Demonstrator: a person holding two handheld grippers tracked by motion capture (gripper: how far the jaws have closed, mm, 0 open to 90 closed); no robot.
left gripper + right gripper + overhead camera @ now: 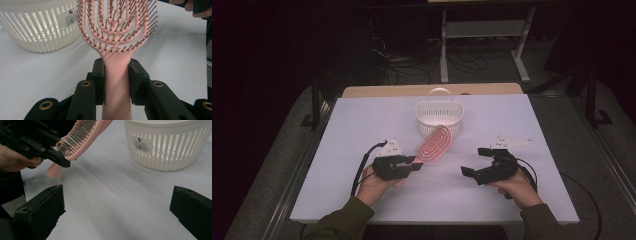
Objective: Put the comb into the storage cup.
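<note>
A pink vented hairbrush point(434, 144) with dark bristles is held clear of the white table, head pointing toward the white slotted basket point(439, 119). My left gripper point(414, 162) is shut on its handle; in the left gripper view both pads clamp the pink hairbrush handle point(117, 75), with the basket point(40, 27) at upper left. My right gripper point(473, 161) stands open to the right of the brush, nothing between its jaws. From the right gripper view the hairbrush point(75, 142) and the left gripper point(61, 157) lie at upper left, the basket point(170, 145) at upper right.
The white tabletop point(362, 125) rests on a wooden table whose edge point(377, 91) shows behind it. The basket has an upright handle point(439, 92). Beyond the table, cables and a white frame point(482, 35) stand on a dark floor.
</note>
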